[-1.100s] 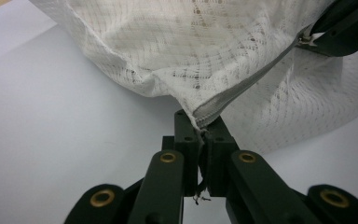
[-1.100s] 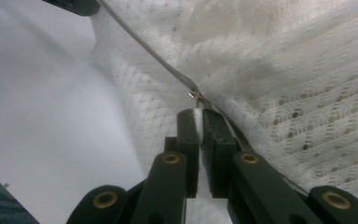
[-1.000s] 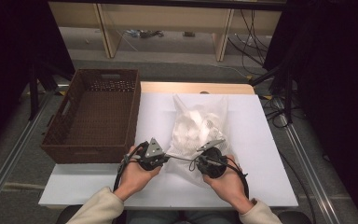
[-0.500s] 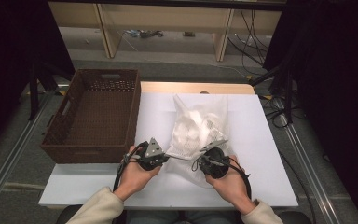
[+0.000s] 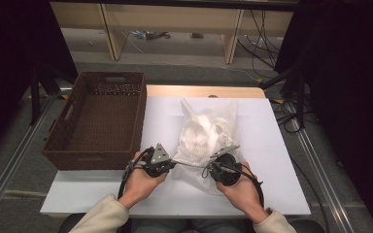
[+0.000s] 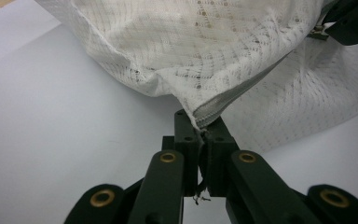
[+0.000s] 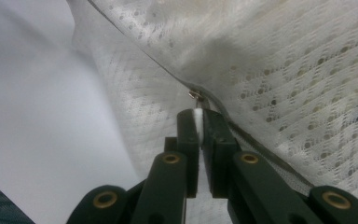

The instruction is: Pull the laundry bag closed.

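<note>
The left gripper (image 6: 203,135) has its jaws pressed together on a corner of the white mesh laundry bag (image 6: 205,51), pinching the seam where the zipper edge ends; a few loose threads hang down between the jaws. From that pinch the bag's fabric rises up and away, bulging and lifted off the white table top (image 6: 51,116), with a thinner single layer of mesh lying flat on the table to the right of the jaws. At the far upper right of the left gripper view the other gripper's black jaws reach the bag's edge.

The right gripper (image 7: 199,122) is likewise closed on the bag (image 7: 279,60): a sliver of white fabric sits squeezed between its jaws, just below a small metal zipper pull (image 7: 196,94). The dark zipper line runs from there diagonally across the mesh, both up to the left and down to the right.

From above, the left gripper (image 5: 167,162) and right gripper (image 5: 213,167) sit near each other at the near end of the bag (image 5: 206,133), each held in a hand (image 5: 138,182), with the bag's edge drawn taut between them. The bag, holding bunched white contents, stretches away from the grippers across the table (image 5: 272,141). Beyond the left gripper and to its left stands a brown wicker basket (image 5: 63,141), its rim against the table's left edge.
</note>
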